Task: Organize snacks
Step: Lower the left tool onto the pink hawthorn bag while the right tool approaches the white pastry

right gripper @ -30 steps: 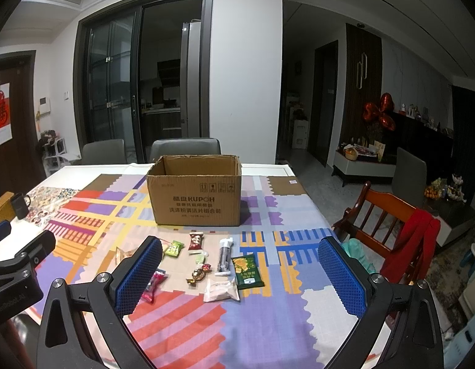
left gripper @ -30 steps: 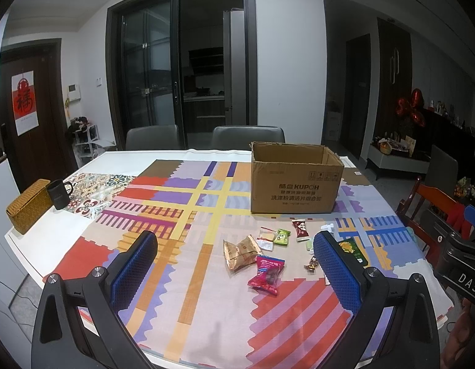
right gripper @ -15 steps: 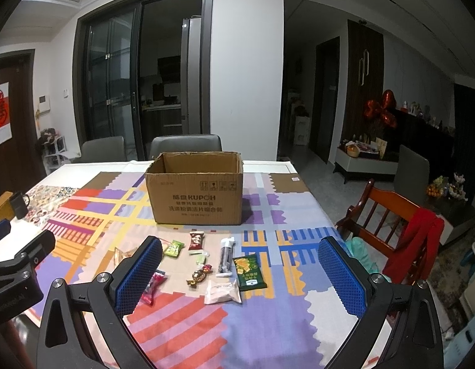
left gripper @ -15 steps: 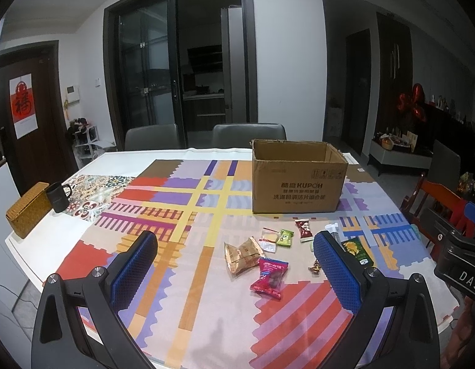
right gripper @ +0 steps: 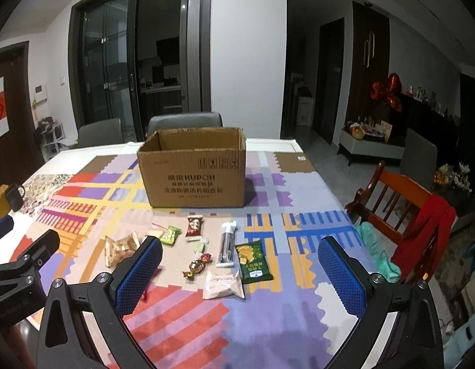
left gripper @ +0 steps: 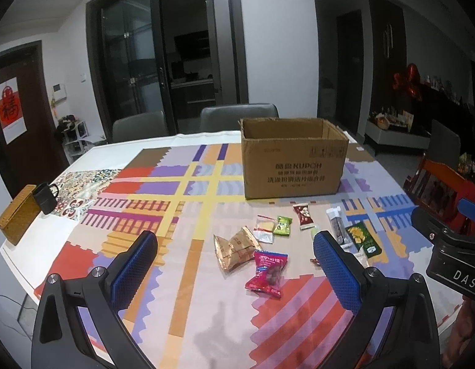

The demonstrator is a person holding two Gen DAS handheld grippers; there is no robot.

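both grippers (left gripper: 234,258) (right gripper: 240,259) have eased closer to the snacks (right gripper: 253,259), jaws wide and empty, box (right gripper: 193,175) unfilled, nothing picked yet.

Dim dining room: white walls, dark glass sliding doors (left gripper: 163,70), grey chairs (right gripper: 185,121) behind the table.

open cardboard box (right gripper: 193,173), scattered snacks (right gripper: 206,246) before it

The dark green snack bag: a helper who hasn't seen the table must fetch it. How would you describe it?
Find the cardboard box on the patterned tablecloth; snacks lie scattered before it. The dark green snack bag lies flat at their right end, the largest green pack, picturing yellow crackers.
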